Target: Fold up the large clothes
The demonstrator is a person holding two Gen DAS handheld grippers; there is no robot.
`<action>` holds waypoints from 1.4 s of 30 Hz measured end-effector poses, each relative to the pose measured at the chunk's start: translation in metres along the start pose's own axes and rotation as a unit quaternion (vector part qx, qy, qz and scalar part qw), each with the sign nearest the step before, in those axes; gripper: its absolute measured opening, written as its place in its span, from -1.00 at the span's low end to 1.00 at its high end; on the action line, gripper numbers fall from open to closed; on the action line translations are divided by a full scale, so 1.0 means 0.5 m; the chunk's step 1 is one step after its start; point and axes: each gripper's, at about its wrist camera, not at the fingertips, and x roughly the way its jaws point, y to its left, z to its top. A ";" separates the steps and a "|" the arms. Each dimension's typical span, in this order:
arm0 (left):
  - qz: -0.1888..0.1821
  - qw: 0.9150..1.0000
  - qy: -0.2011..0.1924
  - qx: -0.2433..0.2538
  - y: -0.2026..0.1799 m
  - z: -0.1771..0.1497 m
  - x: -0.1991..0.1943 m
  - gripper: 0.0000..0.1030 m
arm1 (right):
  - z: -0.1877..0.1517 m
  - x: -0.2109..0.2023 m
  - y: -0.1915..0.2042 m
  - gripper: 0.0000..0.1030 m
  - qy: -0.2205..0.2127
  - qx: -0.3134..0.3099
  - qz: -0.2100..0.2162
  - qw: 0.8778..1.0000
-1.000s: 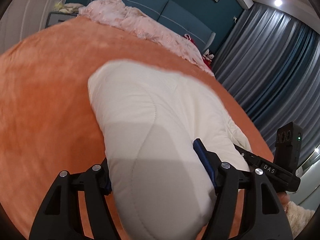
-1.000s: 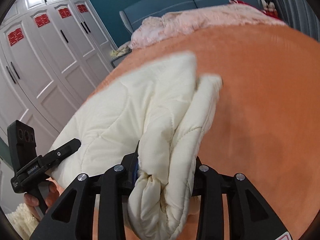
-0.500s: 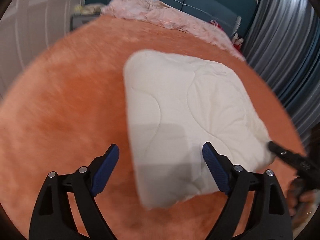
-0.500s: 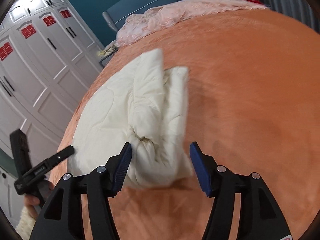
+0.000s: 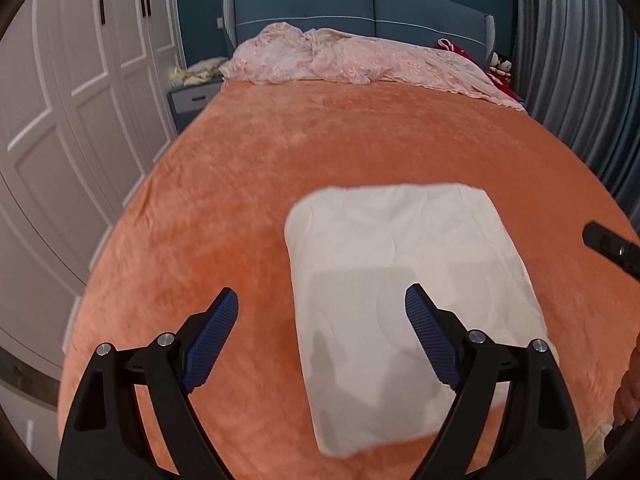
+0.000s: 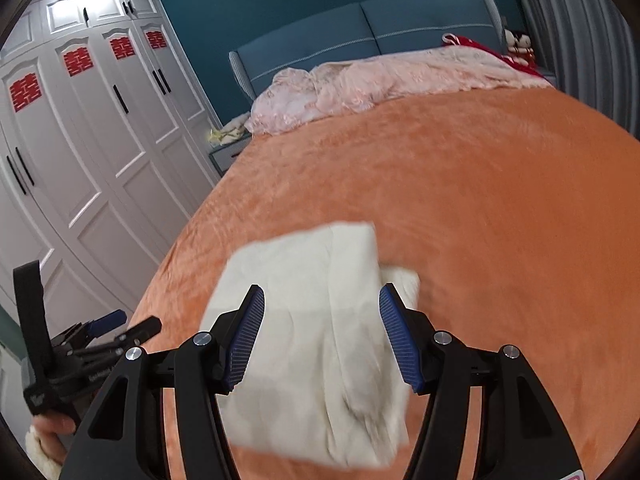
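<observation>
A folded cream quilted garment (image 5: 400,240) lies flat on the orange bed cover (image 5: 280,152), a thick rectangle with its layered edge on the right in the right wrist view (image 6: 312,256). My left gripper (image 5: 322,292) hangs open above its near left part, blue pads apart and touching nothing. My right gripper (image 6: 322,290) is open above the near end of the bundle, nothing pressed between its pads. The left gripper (image 6: 92,344) also shows at the left of the right wrist view, held in a hand (image 6: 48,426). A black part of the right gripper (image 5: 612,248) pokes in at the right edge.
A crumpled pink lace spread (image 5: 352,60) lies at the head of the bed below the blue headboard (image 5: 360,4). White wardrobe doors (image 6: 92,152) line the left side, with a nightstand (image 5: 192,98) by them. Grey curtains (image 5: 580,60) hang on the right.
Both grippers let go of the cream garment, opened and rose away from it. The garment now lies folded on the bed cover, and more of the room shows.
</observation>
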 end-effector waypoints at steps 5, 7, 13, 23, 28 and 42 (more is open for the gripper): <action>0.019 1.000 -0.004 0.009 -0.013 0.055 0.045 0.61 | 0.058 0.062 0.014 0.15 -0.005 0.020 0.001 1.000; 0.025 1.000 -0.001 0.011 -0.018 0.072 0.068 0.61 | 0.076 0.089 0.011 0.15 -0.004 0.034 -0.001 0.999; 0.027 0.999 0.021 -0.010 -0.026 0.103 0.152 0.61 | 0.087 0.181 -0.013 0.15 0.016 0.071 -0.030 0.997; 0.031 0.996 0.074 -0.049 -0.058 0.060 0.312 0.63 | -0.008 0.344 -0.066 -0.21 0.094 0.092 -0.070 0.989; 0.025 0.994 0.066 -0.079 -0.045 0.027 0.345 0.78 | -0.041 0.368 -0.069 -0.30 0.097 0.058 -0.075 0.991; 0.031 0.994 0.043 -0.091 -0.052 -0.016 0.397 0.90 | -0.087 0.419 -0.077 -0.29 0.080 0.041 -0.086 0.992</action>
